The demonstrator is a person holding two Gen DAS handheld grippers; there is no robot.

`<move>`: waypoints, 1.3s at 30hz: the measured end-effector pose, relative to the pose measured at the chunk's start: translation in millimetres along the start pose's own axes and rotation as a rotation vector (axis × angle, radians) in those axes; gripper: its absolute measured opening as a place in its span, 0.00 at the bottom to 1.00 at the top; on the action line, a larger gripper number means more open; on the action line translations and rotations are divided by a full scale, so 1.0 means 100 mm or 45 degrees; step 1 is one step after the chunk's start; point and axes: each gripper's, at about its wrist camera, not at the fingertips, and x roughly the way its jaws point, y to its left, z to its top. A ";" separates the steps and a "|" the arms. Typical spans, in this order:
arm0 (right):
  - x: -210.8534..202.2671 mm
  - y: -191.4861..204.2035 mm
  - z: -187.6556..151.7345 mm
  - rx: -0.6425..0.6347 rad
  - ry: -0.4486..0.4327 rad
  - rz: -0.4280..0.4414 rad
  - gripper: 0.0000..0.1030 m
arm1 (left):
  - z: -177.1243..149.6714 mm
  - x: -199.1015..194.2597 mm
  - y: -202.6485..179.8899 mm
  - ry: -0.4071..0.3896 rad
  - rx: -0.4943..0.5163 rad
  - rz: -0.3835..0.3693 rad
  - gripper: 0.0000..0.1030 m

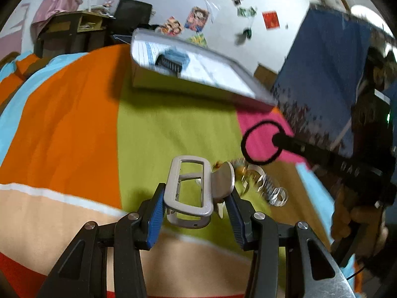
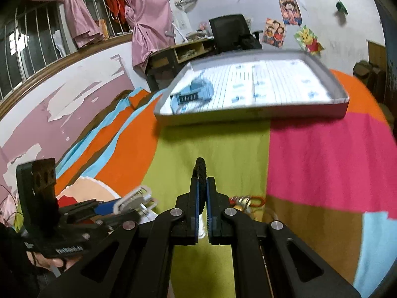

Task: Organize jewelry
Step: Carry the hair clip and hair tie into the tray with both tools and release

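Observation:
My left gripper (image 1: 196, 193) is shut on a grey claw hair clip (image 1: 188, 188), held just above the green patch of the bedspread. My right gripper (image 2: 203, 181) is shut on a black hair tie (image 2: 200, 168), which shows as a ring (image 1: 261, 142) in the left wrist view. A pile of jewelry (image 1: 263, 186) with silver links and gold bits lies on the bed between both grippers, and a red loop lies at the jewelry pile (image 2: 245, 202). Farther back stands a grey tray (image 2: 248, 116) lined with ruled paper. It holds a blue and black hair clip (image 2: 196, 92).
The bedspread (image 2: 322, 161) has orange, green, pink, blue and tan patches. The tray (image 1: 144, 77) lies tilted at its far end. A blue cloth (image 1: 322, 74) hangs at the right. A desk with a black chair (image 2: 230, 32) and pink curtains stand behind the bed.

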 end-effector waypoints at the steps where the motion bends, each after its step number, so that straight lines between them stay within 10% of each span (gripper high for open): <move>1: -0.04 -0.02 0.05 -0.006 -0.012 -0.005 0.05 | 0.07 -0.03 -0.01 -0.027 0.003 0.007 0.43; 9: -0.08 -0.24 0.75 -0.038 -0.134 -0.091 0.05 | 1.02 0.09 -0.16 -0.225 0.017 0.004 0.43; 14: 0.13 -0.51 1.12 -0.028 -0.135 -0.161 0.05 | 1.45 0.56 -0.35 -0.179 0.069 -0.030 0.43; 28: 0.64 -0.98 1.15 -0.001 -0.039 -0.290 0.05 | 1.56 1.31 -0.49 -0.085 0.071 0.036 0.45; 32: 0.61 -1.04 1.12 0.004 -0.031 -0.336 0.10 | 1.60 1.31 -0.48 -0.103 0.034 0.060 0.68; 39: 0.31 -1.09 1.11 0.024 -0.095 -0.373 0.28 | 1.62 1.04 -0.53 -0.187 0.015 0.069 0.78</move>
